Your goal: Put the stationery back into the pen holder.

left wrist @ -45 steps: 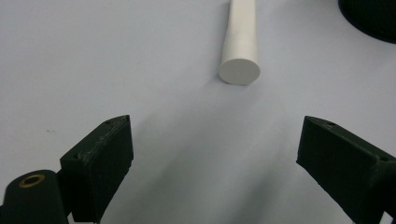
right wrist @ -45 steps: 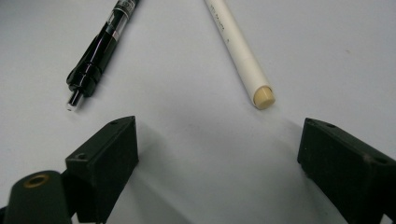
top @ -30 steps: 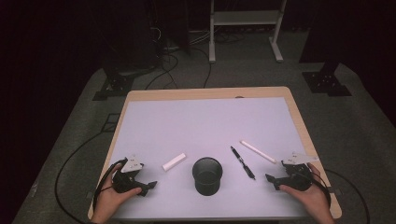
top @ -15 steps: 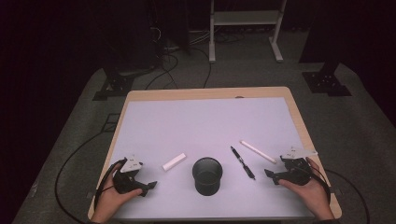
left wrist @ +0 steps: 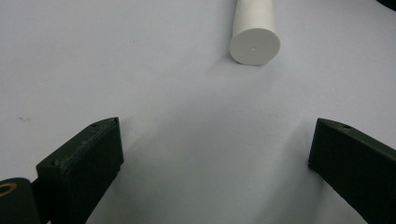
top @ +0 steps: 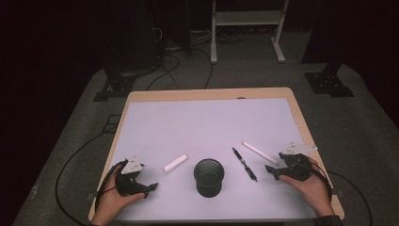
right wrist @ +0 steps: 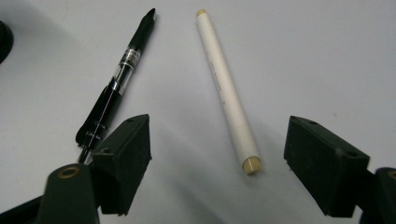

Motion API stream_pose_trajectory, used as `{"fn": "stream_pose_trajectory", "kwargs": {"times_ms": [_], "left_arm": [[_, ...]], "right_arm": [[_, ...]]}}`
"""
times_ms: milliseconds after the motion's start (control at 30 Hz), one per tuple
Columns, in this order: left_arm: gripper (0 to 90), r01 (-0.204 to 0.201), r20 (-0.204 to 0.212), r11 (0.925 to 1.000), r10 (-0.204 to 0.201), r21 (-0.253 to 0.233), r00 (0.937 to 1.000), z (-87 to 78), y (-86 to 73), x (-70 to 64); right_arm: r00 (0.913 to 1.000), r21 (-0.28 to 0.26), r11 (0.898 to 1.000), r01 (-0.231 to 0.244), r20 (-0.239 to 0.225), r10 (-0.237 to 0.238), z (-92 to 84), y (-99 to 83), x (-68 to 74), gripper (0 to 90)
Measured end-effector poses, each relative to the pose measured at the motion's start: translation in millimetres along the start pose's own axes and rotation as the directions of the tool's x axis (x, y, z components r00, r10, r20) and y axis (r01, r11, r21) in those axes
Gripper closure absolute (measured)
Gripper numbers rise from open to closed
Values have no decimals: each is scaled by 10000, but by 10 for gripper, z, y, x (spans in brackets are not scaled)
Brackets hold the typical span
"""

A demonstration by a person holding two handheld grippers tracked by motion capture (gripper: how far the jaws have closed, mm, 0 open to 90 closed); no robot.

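A black cup (top: 208, 177) stands upright near the table's front middle. A short white cylinder (top: 175, 162) (left wrist: 254, 38) lies to its left, ahead of my open left gripper (top: 149, 187) (left wrist: 215, 158), which rests on the table with nothing between its jaws. Right of the cup lie a black pen (top: 244, 164) (right wrist: 116, 84) and a long white marker (top: 255, 151) (right wrist: 227, 93). My right gripper (top: 272, 171) (right wrist: 217, 154) is open just short of them; the marker's near end lies between its jaws, and the pen's near end is beside one jaw.
The table (top: 207, 127) has a pale purple top with a wooden rim (top: 207, 95). Cables trail from both grippers over the front edge. Beyond the table are a dark floor, black stands (top: 329, 80) and a white frame (top: 247, 28).
The right gripper has slid forward and left toward the marker and pen. The left gripper and all objects have stayed put.
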State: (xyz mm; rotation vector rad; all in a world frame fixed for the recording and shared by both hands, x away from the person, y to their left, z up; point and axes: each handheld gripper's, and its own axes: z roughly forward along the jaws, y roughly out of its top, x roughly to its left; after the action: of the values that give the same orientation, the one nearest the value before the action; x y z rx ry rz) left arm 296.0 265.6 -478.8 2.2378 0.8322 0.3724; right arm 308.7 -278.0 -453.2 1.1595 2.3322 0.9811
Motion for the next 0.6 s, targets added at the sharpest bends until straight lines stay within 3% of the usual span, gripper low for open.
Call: {"fn": "stream_pose_trajectory", "kwargs": {"times_ms": [333, 600], "left_arm": [[21, 12, 13, 10000, -12, 4, 10000, 1, 0, 1], [21, 32, 29, 10000, -32, 11, 10000, 1, 0, 4]], "right_arm": [[9997, 137, 9997, 216, -117, -215, 29, 154, -23, 334], [9990, 224, 9990, 385, -226, -380, 71, 252, -45, 358]]}}
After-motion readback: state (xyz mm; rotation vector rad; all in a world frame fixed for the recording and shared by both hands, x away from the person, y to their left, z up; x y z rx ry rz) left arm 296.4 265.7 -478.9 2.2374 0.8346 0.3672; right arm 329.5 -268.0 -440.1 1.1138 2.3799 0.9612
